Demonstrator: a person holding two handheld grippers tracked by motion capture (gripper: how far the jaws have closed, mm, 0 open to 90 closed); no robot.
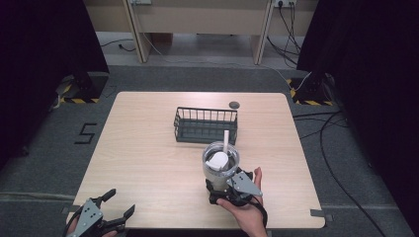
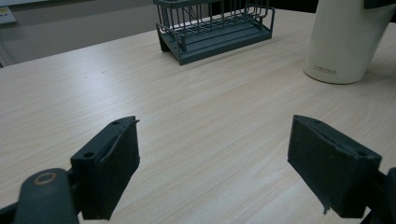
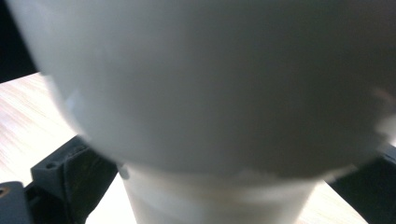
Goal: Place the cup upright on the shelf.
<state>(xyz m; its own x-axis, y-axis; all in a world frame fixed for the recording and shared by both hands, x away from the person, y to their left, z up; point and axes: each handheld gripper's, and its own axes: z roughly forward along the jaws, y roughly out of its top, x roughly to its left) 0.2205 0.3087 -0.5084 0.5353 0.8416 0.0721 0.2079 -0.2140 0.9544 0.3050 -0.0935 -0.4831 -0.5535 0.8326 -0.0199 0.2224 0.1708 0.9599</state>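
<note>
**Readable markings**

The word "carote" was printed in small grey lowercase letters low on the side of the white cup (image 2: 344, 39), just above its base, as seen in the left gripper view. A large dark "5" (image 1: 86, 133) was marked on the grey floor (image 1: 44, 148) to the left of the table in the high view. A white label (image 2: 6, 14) at the upper left edge of the left gripper view could not be read.
</note>
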